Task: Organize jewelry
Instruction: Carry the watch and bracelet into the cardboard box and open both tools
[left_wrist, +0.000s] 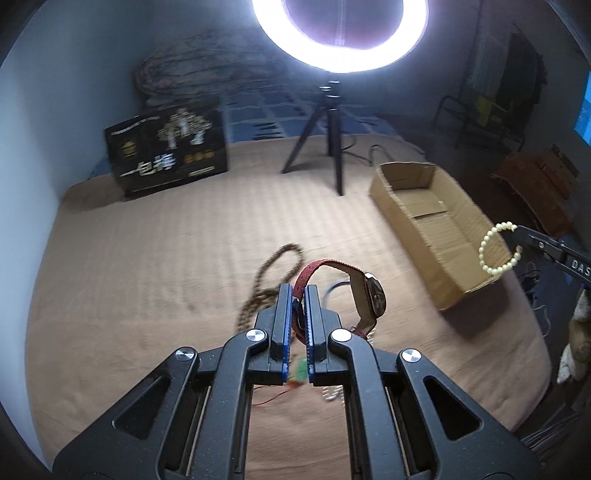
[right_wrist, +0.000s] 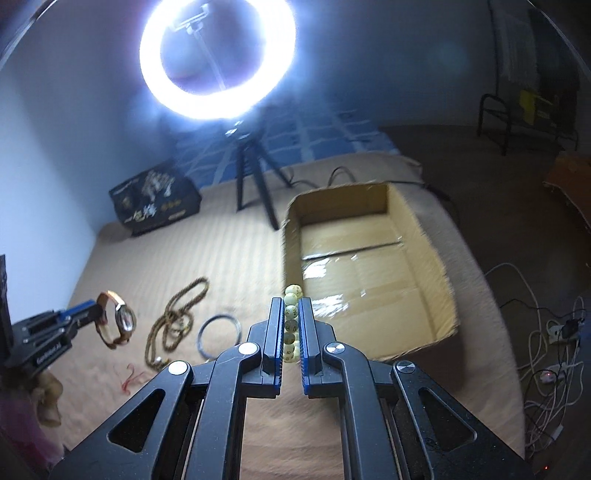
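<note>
Clearly both tools are loaded. From the left wrist camera, the left gripper (left_wrist: 299, 291) is clenched on the red strap of a wristwatch (left_wrist: 369, 295), which hangs lifted off the tan bedspread (left_wrist: 147, 258), well short of the cardboard box (left_wrist: 424, 206). Farther from the box than the watch lies a braided brown necklace (left_wrist: 271, 277), and at the box's near corner the right gripper (left_wrist: 515, 238) dangles a pale bead bracelet (left_wrist: 498, 247).

From the right wrist camera, the right gripper (right_wrist: 291, 306) is pinched shut on the bead bracelet (right_wrist: 291, 317), held just beside the near wall of the cardboard box (right_wrist: 369, 258), whose floor looks bare. Away from the box, the left gripper (right_wrist: 98, 312) carries the wristwatch (right_wrist: 123, 319); the braided necklace (right_wrist: 177, 317) and a dark bangle (right_wrist: 218, 334) lie on the bedspread between the watch and the box.

By my reading, the step in hand is carrying two pieces to the box. Next, the bracelet needs moving over the opening before the jaws release; the watch has farther to travel.
</note>
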